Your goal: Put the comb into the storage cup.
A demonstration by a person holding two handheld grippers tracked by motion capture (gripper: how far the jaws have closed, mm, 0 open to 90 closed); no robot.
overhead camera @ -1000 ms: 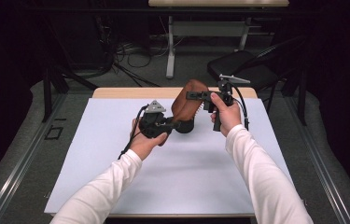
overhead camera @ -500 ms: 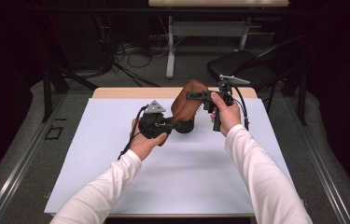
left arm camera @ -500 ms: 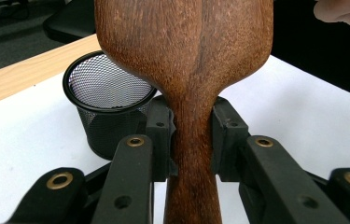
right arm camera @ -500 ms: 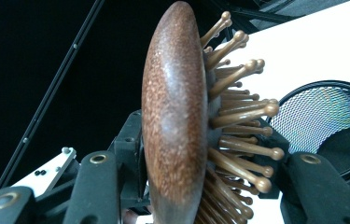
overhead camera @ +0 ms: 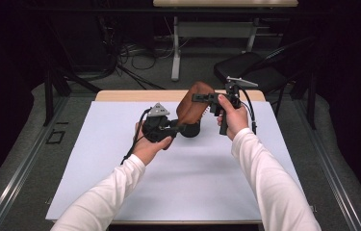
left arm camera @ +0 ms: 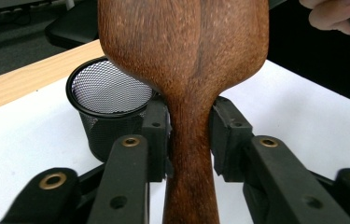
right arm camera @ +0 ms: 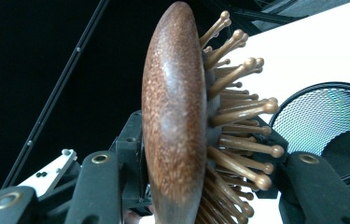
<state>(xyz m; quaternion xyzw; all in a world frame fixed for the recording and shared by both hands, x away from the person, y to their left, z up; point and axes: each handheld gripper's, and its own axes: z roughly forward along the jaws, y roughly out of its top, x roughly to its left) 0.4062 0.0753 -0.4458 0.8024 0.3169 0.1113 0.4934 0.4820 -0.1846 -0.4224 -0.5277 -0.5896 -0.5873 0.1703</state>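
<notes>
A brown wooden hairbrush [overhead camera: 192, 105] is held upright above a black mesh cup [overhead camera: 190, 130] near the back of the white table. My left gripper [overhead camera: 180, 129] is shut on the narrow neck of the handle [left arm camera: 189, 140], with one pad on each side. The broad back of the brush head [left arm camera: 186, 51] rises above its jaws, and the mesh cup [left arm camera: 105, 91] stands just behind at the left. My right gripper [overhead camera: 199, 98] comes in from the right and is shut across the brush head [right arm camera: 175, 116], one pad on the wooden back and one against the bristle tips [right arm camera: 252, 140].
The white sheet [overhead camera: 120, 192] covers the table, and a strip of bare wood [overhead camera: 135, 95] shows along its far edge. Behind the table at the right stands a dark chair [overhead camera: 260, 72]. Cables lie on the floor beyond. The cup's open mouth [right arm camera: 326, 121] lies under the bristles.
</notes>
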